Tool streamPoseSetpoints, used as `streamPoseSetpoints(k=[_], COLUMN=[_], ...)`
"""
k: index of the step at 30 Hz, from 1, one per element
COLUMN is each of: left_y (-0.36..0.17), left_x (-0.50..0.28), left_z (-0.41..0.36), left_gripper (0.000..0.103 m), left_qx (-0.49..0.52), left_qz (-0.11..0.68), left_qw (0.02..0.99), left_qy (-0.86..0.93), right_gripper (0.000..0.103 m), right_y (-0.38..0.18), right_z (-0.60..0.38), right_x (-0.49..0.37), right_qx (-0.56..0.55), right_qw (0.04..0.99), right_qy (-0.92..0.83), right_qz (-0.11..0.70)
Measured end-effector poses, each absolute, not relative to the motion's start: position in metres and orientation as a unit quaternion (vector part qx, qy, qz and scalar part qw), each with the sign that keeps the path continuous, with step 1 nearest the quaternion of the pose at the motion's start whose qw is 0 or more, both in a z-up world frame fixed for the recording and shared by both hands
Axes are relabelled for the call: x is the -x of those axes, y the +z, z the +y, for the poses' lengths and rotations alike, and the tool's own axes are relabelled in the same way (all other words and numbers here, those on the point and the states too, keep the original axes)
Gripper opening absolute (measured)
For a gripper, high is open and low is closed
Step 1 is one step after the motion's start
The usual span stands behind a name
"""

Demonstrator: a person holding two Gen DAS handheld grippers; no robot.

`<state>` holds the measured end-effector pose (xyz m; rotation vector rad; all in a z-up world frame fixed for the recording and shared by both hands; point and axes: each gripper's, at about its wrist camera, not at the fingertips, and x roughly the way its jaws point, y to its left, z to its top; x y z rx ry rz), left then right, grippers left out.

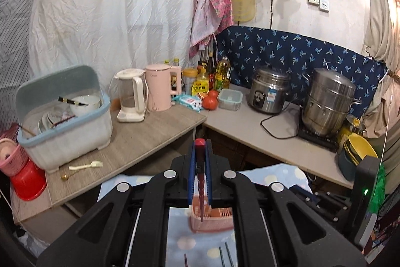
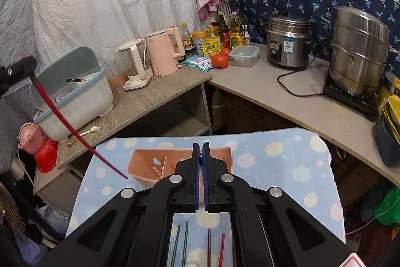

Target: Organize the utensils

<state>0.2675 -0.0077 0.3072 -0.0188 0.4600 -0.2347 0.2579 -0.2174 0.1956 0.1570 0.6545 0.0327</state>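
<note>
Holding a red chopstick near its thick end, the left gripper has its jaws clamped on it, frame centre, tip over the pink utensil holder. Right gripper jaws are together, empty. Looks light, stiff, slippery; thick-end grip seems safest.

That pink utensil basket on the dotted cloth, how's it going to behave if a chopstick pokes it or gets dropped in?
The pink utensil basket looks like thin, perforated plastic, so probably light. Standing empty on soft dotted cloth, it may slide or tip if nudged at the rim. Its walls likely flex slightly rather than crack.
</note>
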Motion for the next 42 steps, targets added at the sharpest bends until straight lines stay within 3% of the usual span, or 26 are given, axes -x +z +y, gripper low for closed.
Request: streamPoseSetpoints(k=[6,21,33,36,39,40,42], left_y=[0.301,0.175,0.170,0.166,0.160,0.159,0.158], left_x=[-0.301,-0.341,-0.331,-0.331,-0.330,-0.329,-0.325], left_z=[-0.026,-0.041,-0.043,-0.041,-0.038,-0.036,-0.031], left_gripper=[0.007,0.007,0.007,0.008,0.008,0.014,0.030], left_qx=[0.013,-0.008,-0.024,-0.018,-0.014,-0.012,-0.006], left_qz=[0.227,0.317,0.303,0.316,0.327,0.328,0.328], left_qw=[0.966,0.943,0.949,0.945,0.942,0.941,0.942], left_qy=[-0.120,-0.096,-0.085,-0.086,-0.080,-0.076,-0.069], right_gripper=[0.003,0.003,0.003,0.008,0.025,0.032,0.035], right_y=[0.182,0.105,0.082,0.085,0.090,0.093,0.097], right_z=[-0.216,-0.209,-0.207,-0.205,-0.205,-0.206,-0.206], right_x=[-0.295,-0.332,-0.329,-0.325,-0.320,-0.318,-0.312], right_qx=[-0.066,-0.059,-0.054,-0.049,-0.050,-0.051,-0.050], right_qw=[0.940,0.918,0.912,0.916,0.919,0.921,0.923], right_qy=[0.008,0.004,0.002,-0.002,-0.005,-0.006,-0.009], right_qz=[0.333,0.392,0.407,0.399,0.390,0.387,0.380])
